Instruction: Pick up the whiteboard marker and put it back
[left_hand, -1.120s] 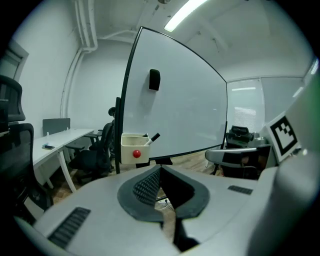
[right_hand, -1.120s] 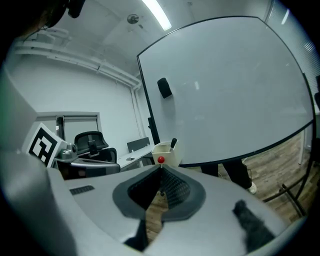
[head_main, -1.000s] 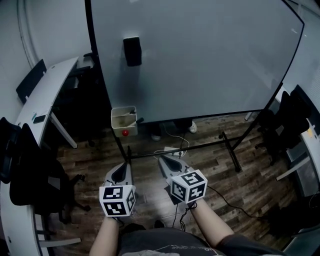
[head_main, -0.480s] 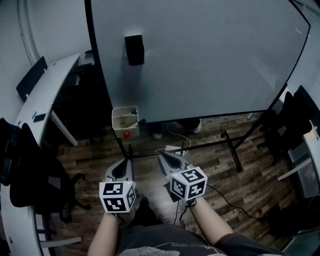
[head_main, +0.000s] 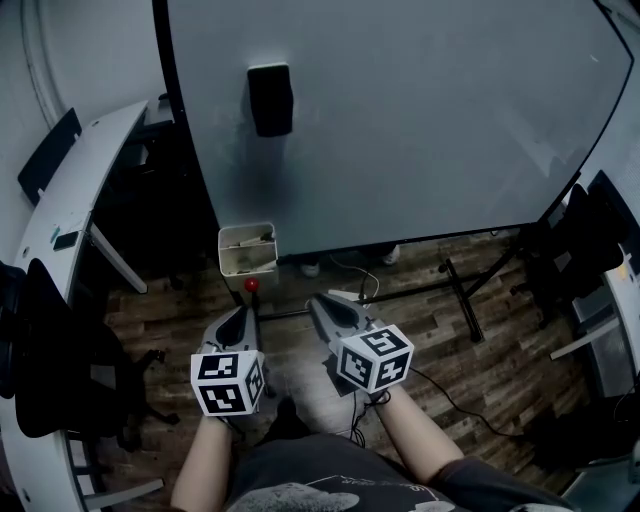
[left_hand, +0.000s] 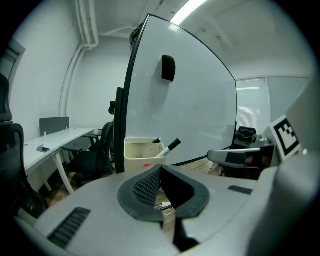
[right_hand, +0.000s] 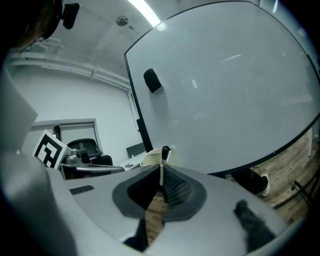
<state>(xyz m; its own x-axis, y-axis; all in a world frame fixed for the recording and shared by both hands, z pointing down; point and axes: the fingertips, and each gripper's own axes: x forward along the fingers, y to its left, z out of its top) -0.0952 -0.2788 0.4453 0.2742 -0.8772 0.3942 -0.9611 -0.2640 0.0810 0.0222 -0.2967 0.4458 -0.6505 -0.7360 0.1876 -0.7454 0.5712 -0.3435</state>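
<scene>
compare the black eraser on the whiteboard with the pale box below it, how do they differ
Colour: the eraser is black; the box is pale cream.
Place: the eraser sticks high on the face of the whiteboard; the box sits down at its lower edge.
Form: the eraser is a closed block; the box is open-topped, with a marker leaning out of it.
Shared: in the head view both are on the whiteboard's left part, one below the other.

Pale grey whiteboard (head_main: 420, 120) in black frame, black eraser (head_main: 271, 99); cream tray (head_main: 248, 266), white marker (left_hand: 169, 147) with black cap; brown wood-plank floor (head_main: 500, 340); grey left gripper (head_main: 243, 312) and right gripper (head_main: 316, 302), black-and-white square-patterned cubes.
</scene>
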